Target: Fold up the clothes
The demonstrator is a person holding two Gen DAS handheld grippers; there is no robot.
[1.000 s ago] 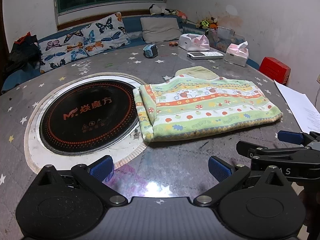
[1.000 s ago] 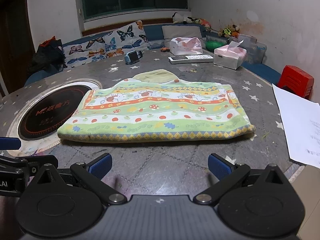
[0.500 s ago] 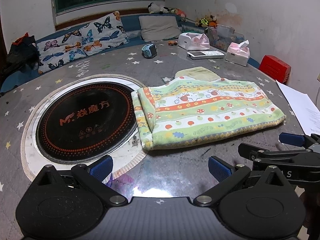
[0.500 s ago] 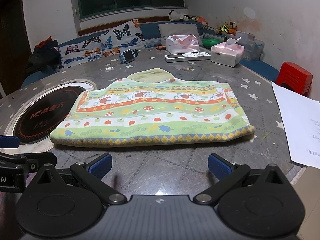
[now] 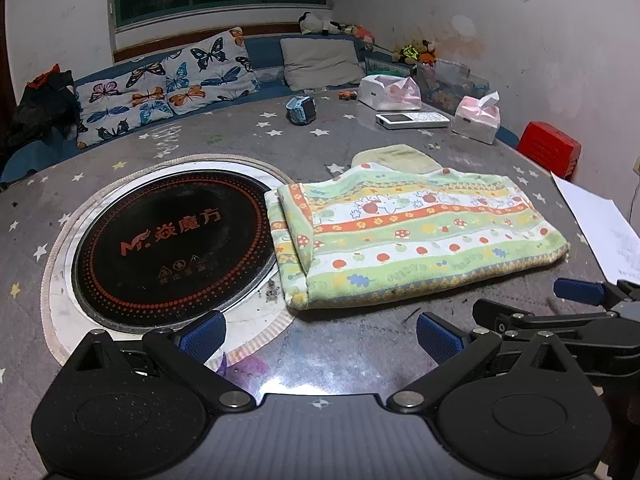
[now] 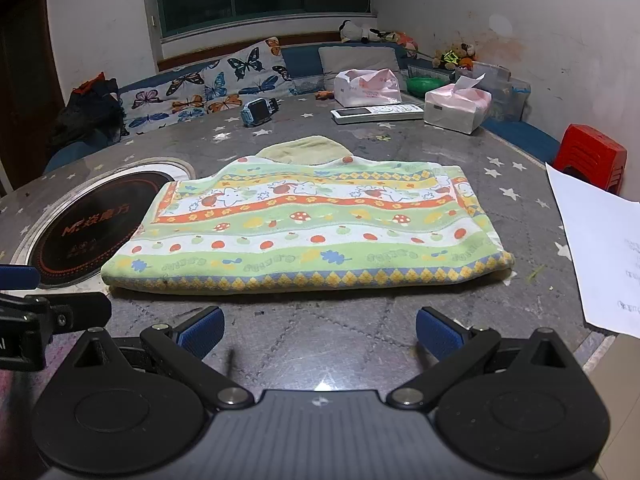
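Observation:
A folded green, white and orange patterned cloth lies flat on the grey star-print table; in the right wrist view the cloth is straight ahead. A plain yellow-green piece sticks out from under its far edge. My left gripper is open and empty, just short of the cloth's near left corner. My right gripper is open and empty, in front of the cloth's near long edge. The right gripper also shows at the lower right of the left wrist view.
A round black cooktop is set in the table left of the cloth. A white paper sheet lies at the right table edge. Tissue boxes, a remote and a blue watch sit at the far side. A red stool stands beyond.
Both grippers have moved slightly, so the cloth sits a little lower and closer in both views. The cloth has not moved. Both grippers stayed open.

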